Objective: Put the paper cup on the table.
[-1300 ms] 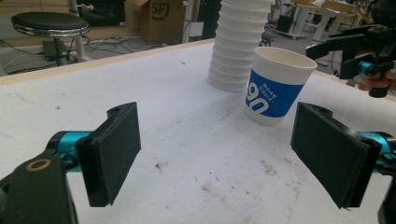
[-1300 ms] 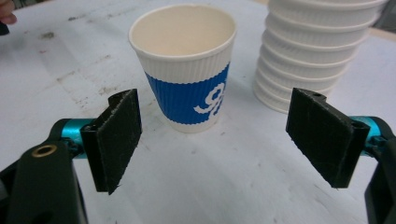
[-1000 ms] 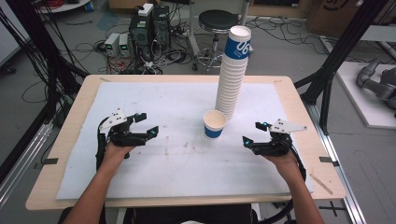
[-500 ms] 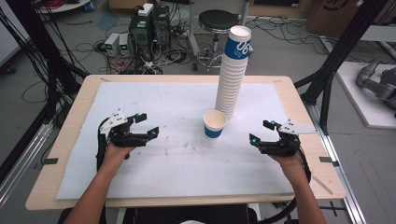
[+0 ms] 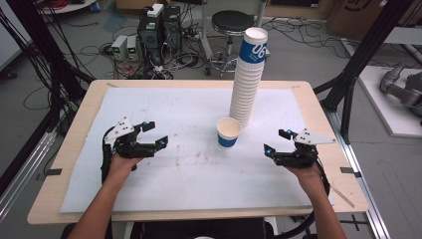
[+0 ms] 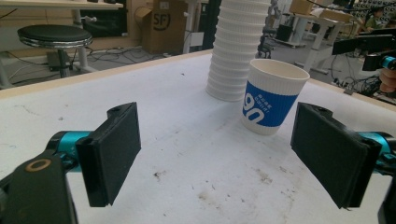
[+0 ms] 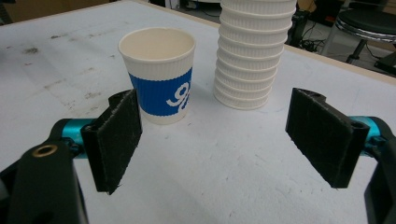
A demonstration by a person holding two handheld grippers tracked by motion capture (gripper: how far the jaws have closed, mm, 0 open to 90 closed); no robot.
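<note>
A single white paper cup (image 5: 228, 132) with a blue band stands upright near the middle of the white mat (image 5: 189, 174). Just behind it rises a tall stack of cups (image 5: 247, 79), leaning slightly. My left gripper (image 5: 158, 134) rests on the mat's left side, open and holding nothing; in its own view the cup (image 6: 273, 101) and the stack (image 6: 236, 51) lie ahead to the right. My right gripper (image 5: 276, 142) stays open and holding nothing at the mat's right side, a short way from the cup (image 7: 161, 74) and the stack (image 7: 252, 51).
The wooden table (image 5: 318, 107) borders the mat on all sides. Behind the table are a black stool (image 5: 233, 22), computer boxes (image 5: 157, 25) and floor cables. Black frame posts (image 5: 356, 74) stand at the right and left of the table.
My right gripper has drawn back to the right, away from the single cup. The left gripper, the cup and the stack have stayed in place.
</note>
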